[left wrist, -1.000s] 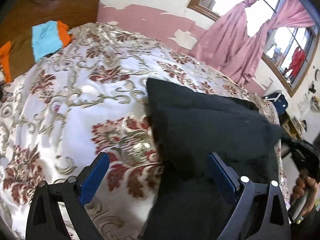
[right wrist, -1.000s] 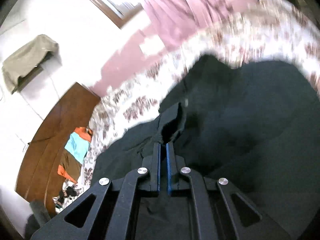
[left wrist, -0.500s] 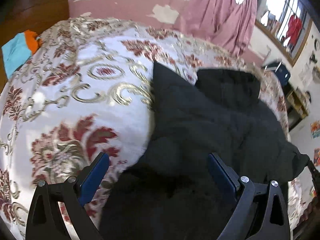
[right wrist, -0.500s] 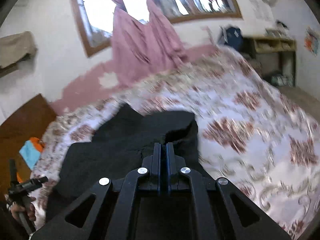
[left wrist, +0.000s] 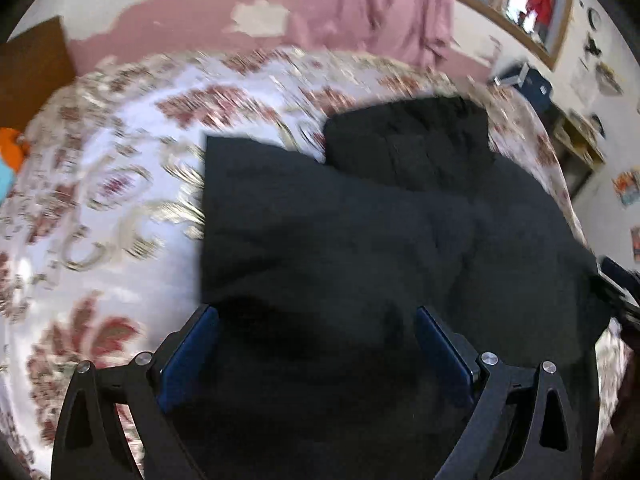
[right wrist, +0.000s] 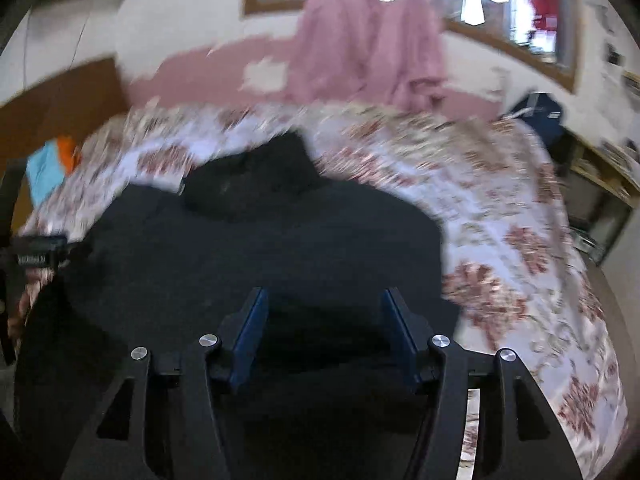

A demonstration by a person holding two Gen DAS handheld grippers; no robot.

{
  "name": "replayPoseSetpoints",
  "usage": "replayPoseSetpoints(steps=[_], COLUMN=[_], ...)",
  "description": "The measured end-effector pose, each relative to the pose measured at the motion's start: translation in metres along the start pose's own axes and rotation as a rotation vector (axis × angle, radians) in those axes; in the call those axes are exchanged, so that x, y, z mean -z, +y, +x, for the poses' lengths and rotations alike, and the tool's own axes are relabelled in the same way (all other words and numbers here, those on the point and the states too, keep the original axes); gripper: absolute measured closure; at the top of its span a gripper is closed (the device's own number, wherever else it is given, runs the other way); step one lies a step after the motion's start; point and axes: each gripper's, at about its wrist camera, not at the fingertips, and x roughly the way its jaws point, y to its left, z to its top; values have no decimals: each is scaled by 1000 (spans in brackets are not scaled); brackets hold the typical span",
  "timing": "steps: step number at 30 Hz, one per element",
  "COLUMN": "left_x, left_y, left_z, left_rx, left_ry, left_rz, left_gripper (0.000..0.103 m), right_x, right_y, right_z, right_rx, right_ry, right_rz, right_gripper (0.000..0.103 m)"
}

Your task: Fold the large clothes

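- Black garment (left wrist: 360, 240) lies partly folded on the bed (left wrist: 120, 200).
- Left gripper (left wrist: 316, 344) gapes wide above it; right gripper (right wrist: 324, 328) wide too, holding nothing.
- Between folds, I'd say; next needs a fresh edge grasp.

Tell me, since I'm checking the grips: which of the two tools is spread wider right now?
The left tool: its blue pads stand far apart over the black garment. The right tool is open too, but narrower.

Floral bedspread (left wrist: 120, 208), pink curtains (right wrist: 360, 40), wooden headboard (left wrist: 32, 72), blue-and-orange cloth (right wrist: 50, 164) at bed's edge.
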Motion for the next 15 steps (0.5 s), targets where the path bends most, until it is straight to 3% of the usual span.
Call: replayPoseSetpoints(steps=[4, 10, 15], left_x=[18, 29, 28], left_y=[-12, -16, -20], left_z=[20, 32, 41], left_rx=[-70, -93, -130], left_ry=[6, -7, -10], left_rz=[108, 145, 165], left_gripper=[4, 2, 0], right_x=[19, 51, 53], right_y=[11, 11, 9], right_z=[32, 47, 58], right_rx=[-6, -26, -41], right_ry=[81, -29, -16], right_rz=[-29, -2, 10], right_gripper=[50, 49, 48])
